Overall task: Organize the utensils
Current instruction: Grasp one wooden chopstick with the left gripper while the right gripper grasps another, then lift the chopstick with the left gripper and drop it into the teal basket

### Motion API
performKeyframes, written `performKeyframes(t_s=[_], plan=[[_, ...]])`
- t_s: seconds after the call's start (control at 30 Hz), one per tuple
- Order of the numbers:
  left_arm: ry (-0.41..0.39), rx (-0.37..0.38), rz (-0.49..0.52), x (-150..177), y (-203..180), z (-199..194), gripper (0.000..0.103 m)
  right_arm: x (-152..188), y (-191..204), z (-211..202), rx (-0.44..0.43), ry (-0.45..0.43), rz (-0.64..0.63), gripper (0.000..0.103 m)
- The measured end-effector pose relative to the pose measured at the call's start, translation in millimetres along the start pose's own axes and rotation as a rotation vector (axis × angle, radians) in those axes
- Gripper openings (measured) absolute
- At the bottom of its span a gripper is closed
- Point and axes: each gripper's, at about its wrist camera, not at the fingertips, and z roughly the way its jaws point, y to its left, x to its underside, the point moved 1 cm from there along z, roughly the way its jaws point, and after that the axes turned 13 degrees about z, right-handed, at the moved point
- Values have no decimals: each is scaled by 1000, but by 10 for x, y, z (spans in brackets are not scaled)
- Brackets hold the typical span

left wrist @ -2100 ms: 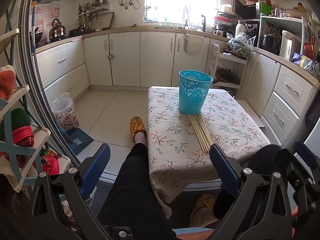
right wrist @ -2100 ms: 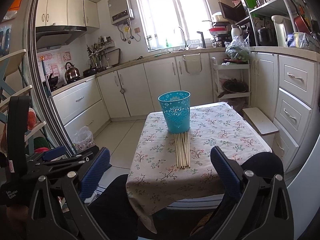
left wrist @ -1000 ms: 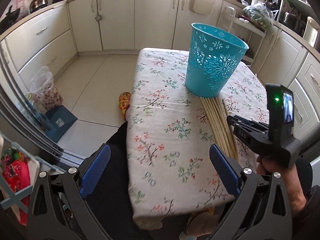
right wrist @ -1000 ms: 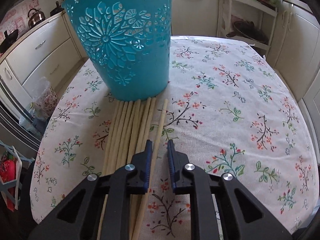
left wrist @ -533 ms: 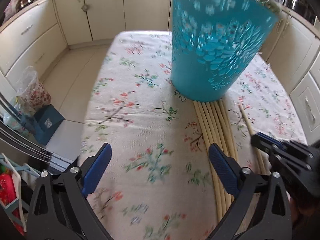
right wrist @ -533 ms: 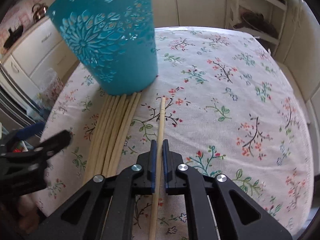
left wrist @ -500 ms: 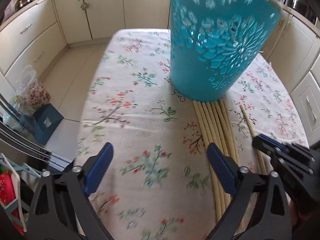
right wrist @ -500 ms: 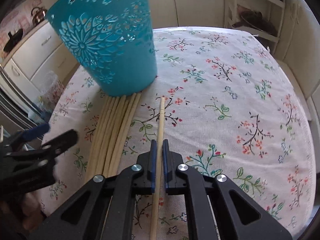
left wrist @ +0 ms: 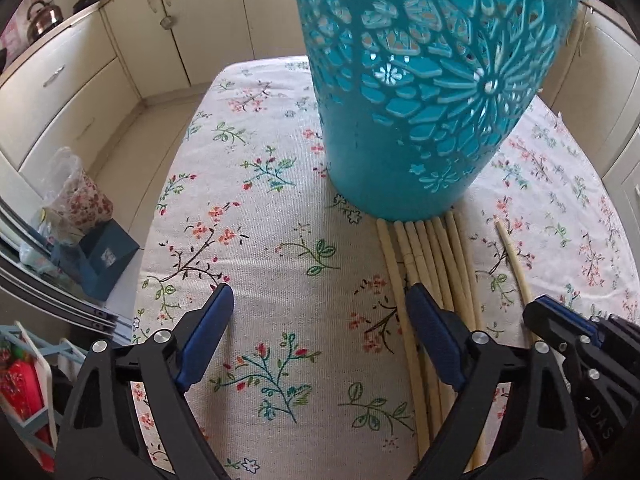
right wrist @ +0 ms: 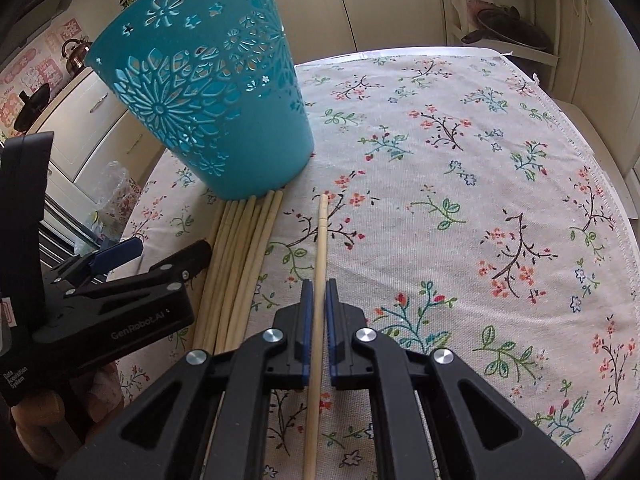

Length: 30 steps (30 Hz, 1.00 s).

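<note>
Bamboo chopstick (right wrist: 320, 256), a single one, sits pinched between the jaws of the right gripper (right wrist: 316, 320), which are nearly together w/ the stick running straight out toward 12 o'clock in the right wrist view. Its far tip is near the base of the teal basket (right wrist: 208, 92) but not touching it, at abt 1 o'clock from the basket's foot. Whether the stick is off the cloth or just lying on it I can't tell.

Rest of the chopsticks (right wrist: 240, 256) lie as a tight bundle just beside the held one, at its 9 o'clock, far ends butted against or tucked under the basket's base. Basket itself stands upright on the counter (right wrist: 460, 184), which has a floral cloth over it.

Left gripper (left wrist: 320, 320) hovers over the cloth, jaws wide but they've just been closing a bit; nothing between them, only cloth. In its own view the basket looms at 12 o'clock and the bundle runs under its right-hand finger at abt 3 o'clock.

Risks, as I judge them:
- Grip is well back from the tip, so the stick may pivot or slip when lifted, esp. since it's thin and smooth.
- Basket is light and cut-out plastic; hitting its rim w/ the tip could tip or shove it, unless the left one steadies it.
- Left finger sits right over the bundle; dropping lower could scatter or roll the sticks.
- Stick could poke thru a hole in the basket wall.
</note>
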Motion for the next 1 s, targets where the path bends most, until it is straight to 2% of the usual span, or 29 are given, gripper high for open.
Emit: performKeyframes(t_s=[0.1, 0.2, 0.23, 0.27, 0.33, 0.47, 0.6, 0.77, 0.87, 1.0], plan=[[-17, 17, 1, -18, -5, 6, 72, -1, 18, 7, 0, -4, -5, 7], [-41, 37, 18, -52, -31, -21, 49, 16, 59, 6, 15, -14, -26, 7], [-58, 62, 36, -53, -53, -44, 33, 20, 70, 12, 21, -18, -35, 7], [-63, 67, 50, -43, -83, -57, 21, 21, 80, 18, 26, -20, -44, 7], [-72, 128, 79, -34, -79, -80, 10, 21, 72, 20, 22, -20, -40, 7], [-42, 178, 125, -32, -14, -110, 10, -2, 57, 46, 0, -24, -30, 11], [-7, 216, 127, -100, 41, -82, 10, -3, 124, 72, 27, -43, -71, 14], [-16, 231, 168, -120, 66, -83, 6, 13, 144, 73, 42, -57, -98, 13], [-10, 278, 159, -73, 246, -53, 5, 13, 131, 68, 40, -60, -93, 12], [-36, 327, 152, 64, 386, -223, 5, 4, 148, 81, 45, -65, -97, 12]])
